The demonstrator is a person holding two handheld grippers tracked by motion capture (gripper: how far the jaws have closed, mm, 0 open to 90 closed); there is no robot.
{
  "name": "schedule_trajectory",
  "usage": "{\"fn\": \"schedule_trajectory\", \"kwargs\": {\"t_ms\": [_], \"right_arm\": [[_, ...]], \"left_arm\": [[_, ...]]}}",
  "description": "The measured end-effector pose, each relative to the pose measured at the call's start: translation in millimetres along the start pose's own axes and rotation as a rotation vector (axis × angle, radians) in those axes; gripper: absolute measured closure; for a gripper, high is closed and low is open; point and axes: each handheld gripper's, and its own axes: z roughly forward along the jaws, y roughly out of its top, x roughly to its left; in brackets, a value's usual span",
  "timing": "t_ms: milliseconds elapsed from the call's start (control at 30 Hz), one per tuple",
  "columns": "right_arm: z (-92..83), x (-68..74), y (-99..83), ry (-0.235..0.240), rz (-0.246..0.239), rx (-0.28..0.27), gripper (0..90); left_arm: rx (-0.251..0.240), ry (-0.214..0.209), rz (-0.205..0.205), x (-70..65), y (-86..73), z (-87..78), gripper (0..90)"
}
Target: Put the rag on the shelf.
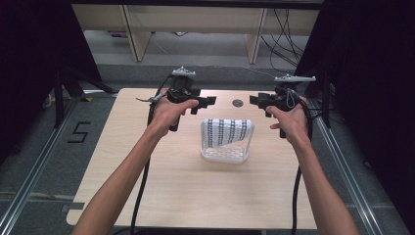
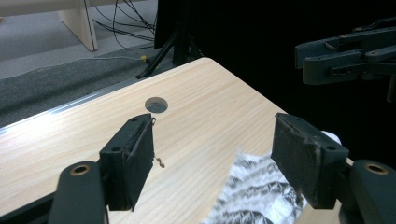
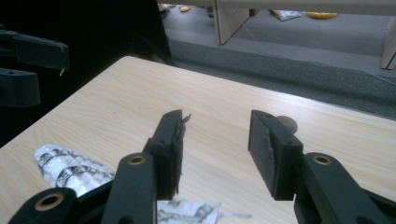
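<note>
Table: light wood-grain top with rounded corners, standing on grey carpet; a small round grommet hole sits near its far edge, between the two grippers.

Basket: a white, perforated container near the middle of the table, a little toward the person's right; its rim and side walls are bare at the front.

Cloth: white fabric with rows of black pattern — draped over the far rim of the basket and hanging down into it. In the left gripper view the cloth lies below and between the jaws, touching neither pad. In the right gripper view the cloth lies low at the left, under the gripper's body.

Left gripper: held above the table beyond the basket's far-left corner, jaws pointing toward the other gripper. Released — in its own view the left gripper stands wide, with only table top and cloth seen through the gap.

Right gripper: held above the table beyond the basket's far-right corner, facing the left one, well apart from it. Released too — in its own view the right gripper has a clear gap between the pads, nothing in it.

Hands: left hand and right hand each wrap a gripper's handle; cables trail down along both forearms.
</note>
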Motion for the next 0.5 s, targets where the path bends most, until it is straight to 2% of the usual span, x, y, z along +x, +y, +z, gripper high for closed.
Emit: {"fn": "schedule_trajectory", "kwargs": {"t_ms": [67, 100, 233, 333, 500], "right_arm": [[-3.0, 2.0, -0.7, 0.004, 0.005, 0.0, 55.5], [-5.6, 2.0, -0.9, 0.012, -0.021, -0.007, 55.0], [-11.4, 8.1, -2.1, 0.019, -0.016, -0.009, 54.3], [-16.7, 12.2, -2.0, 0.018, -0.055, -0.019, 54.2], [-22.4, 20.0, -3.5, 0.029, -0.071, -0.021, 53.6]], "left_arm": [[0.002, -0.004, 0.006, -0.5, -1.4, -2.0, 28.4], [-0.002, -0.005, 0.013, -2.4, -3.4, -5.3, 28.4], [-0.003, -0.006, 0.031, -6.6, -6.3, -11.0, 28.4], [-0.007, -0.012, 0.037, -9.2, -8.6, -15.3, 28.4], [-0.007, -0.029, 0.046, -13.2, -12.9, -20.2, 28.4]]}}
